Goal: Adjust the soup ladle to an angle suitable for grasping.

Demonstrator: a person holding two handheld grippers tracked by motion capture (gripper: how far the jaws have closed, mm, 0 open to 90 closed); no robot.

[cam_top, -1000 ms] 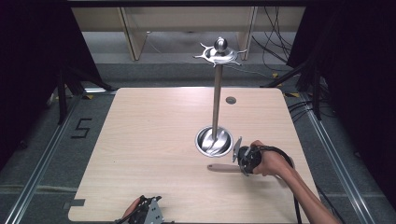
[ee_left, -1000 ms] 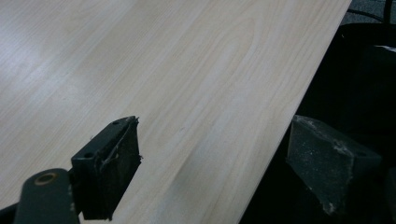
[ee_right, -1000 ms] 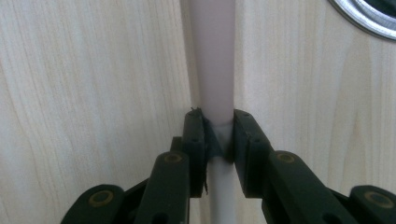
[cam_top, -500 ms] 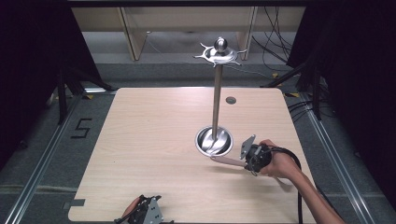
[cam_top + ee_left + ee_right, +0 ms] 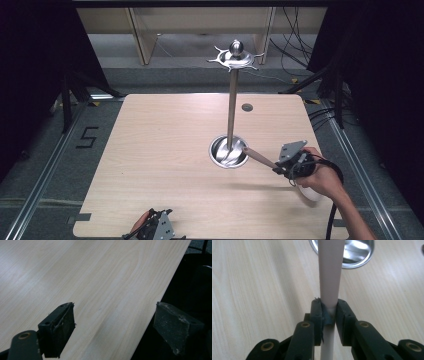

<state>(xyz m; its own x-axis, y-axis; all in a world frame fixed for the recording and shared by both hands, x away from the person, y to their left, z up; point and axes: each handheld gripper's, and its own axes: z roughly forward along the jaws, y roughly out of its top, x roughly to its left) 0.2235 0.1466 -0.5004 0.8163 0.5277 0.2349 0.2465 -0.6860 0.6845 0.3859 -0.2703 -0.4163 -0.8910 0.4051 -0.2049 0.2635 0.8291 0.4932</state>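
A pale wooden rod (image 5: 260, 157), seemingly a utensil handle, is raised off the table and slants down-left toward the stand's round metal base (image 5: 228, 151). My right gripper (image 5: 281, 167) is shut on it; in the right gripper view the pads clamp the rod (image 5: 330, 275), which points at the base (image 5: 357, 253). A white rounded end (image 5: 311, 193) shows beneath the right hand. The stand's steel pole (image 5: 232, 107) carries a hooked top (image 5: 236, 56). My left gripper (image 5: 152, 230) rests at the table's front edge, jaws wide open (image 5: 112, 332), nothing between them.
The light wooden table (image 5: 160, 150) has a small dark hole (image 5: 247, 107) behind the stand. Beyond the far edge stands wooden shelving (image 5: 200, 30), with cables (image 5: 300, 50) on the floor. Metal rails run along both sides. A "5" (image 5: 86, 137) marks the floor at left.
My right gripper has lifted the rod from the table and carried it to the right and upward. The rod now tilts, its far end beside the stand's base. The left gripper has stayed still.
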